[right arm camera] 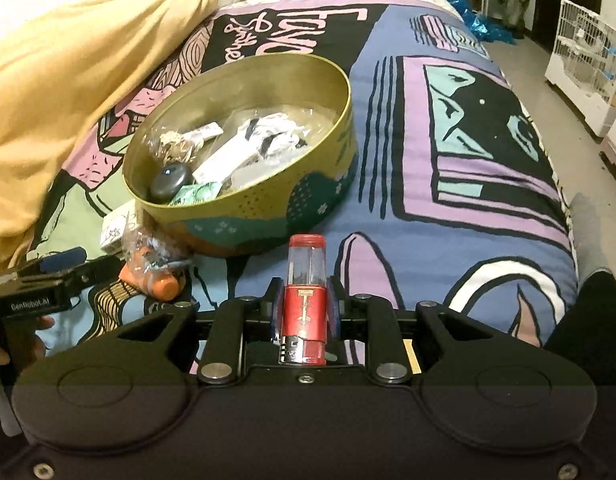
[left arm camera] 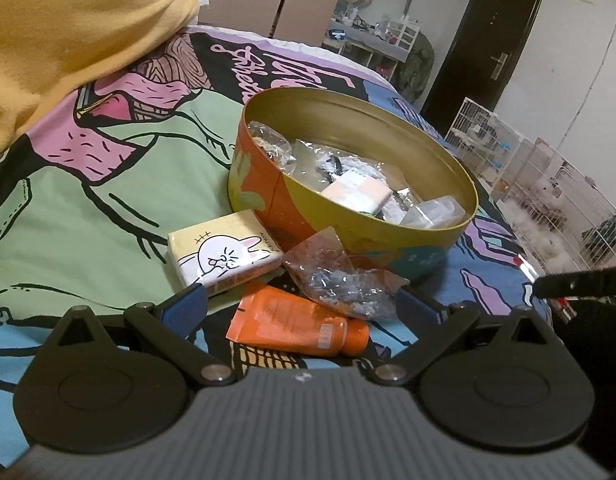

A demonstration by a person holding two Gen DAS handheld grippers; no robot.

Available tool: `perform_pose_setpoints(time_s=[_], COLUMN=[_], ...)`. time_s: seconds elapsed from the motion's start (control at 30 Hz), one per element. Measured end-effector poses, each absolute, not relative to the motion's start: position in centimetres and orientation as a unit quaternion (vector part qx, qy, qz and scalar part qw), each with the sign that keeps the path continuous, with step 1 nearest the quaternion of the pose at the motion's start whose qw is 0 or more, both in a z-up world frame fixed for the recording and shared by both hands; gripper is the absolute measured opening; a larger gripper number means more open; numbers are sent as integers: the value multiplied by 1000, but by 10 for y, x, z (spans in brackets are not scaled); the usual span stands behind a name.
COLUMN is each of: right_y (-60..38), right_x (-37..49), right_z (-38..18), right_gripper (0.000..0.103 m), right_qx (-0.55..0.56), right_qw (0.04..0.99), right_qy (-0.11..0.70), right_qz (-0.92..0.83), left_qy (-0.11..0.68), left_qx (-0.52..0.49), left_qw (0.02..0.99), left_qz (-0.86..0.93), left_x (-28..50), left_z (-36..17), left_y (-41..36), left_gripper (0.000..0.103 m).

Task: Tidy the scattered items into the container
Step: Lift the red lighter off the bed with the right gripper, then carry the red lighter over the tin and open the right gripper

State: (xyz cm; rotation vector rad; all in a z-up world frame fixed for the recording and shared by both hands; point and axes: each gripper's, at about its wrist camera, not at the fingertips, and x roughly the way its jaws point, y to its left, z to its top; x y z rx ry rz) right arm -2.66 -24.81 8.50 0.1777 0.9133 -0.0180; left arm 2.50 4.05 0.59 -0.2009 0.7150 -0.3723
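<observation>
A round tin sits on the bed, holding several small packets and boxes. In front of it lie a cartoon-rabbit tissue pack, a clear plastic bag and an orange tube. My left gripper is open, its blue fingers either side of the bag and tube, just short of them. My right gripper is shut on a red lighter, held above the bedspread in front of the tin.
A yellow blanket is heaped at the left of the bed. The patterned bedspread stretches right of the tin. White wire cages stand on the floor beyond the bed's right edge. A dark door is at the back.
</observation>
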Motion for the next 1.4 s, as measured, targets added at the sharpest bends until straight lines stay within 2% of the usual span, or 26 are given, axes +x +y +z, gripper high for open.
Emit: perform_pose_setpoints(time_s=[1.1,1.4], right_y=[-203,-173], right_x=[39,69], right_z=[178,183], right_gripper=[22,22], right_qx=[1,-31], right_qw=[930,929], right_qy=[366,365], right_qz=[39,55], left_qy=[351,353], left_qx=[-88,-90], left_qw=[910,907], left_qz=[-204,-210], left_x=[25,25], left_z=[4,2], left_y=[33,33], left_gripper=[103,103])
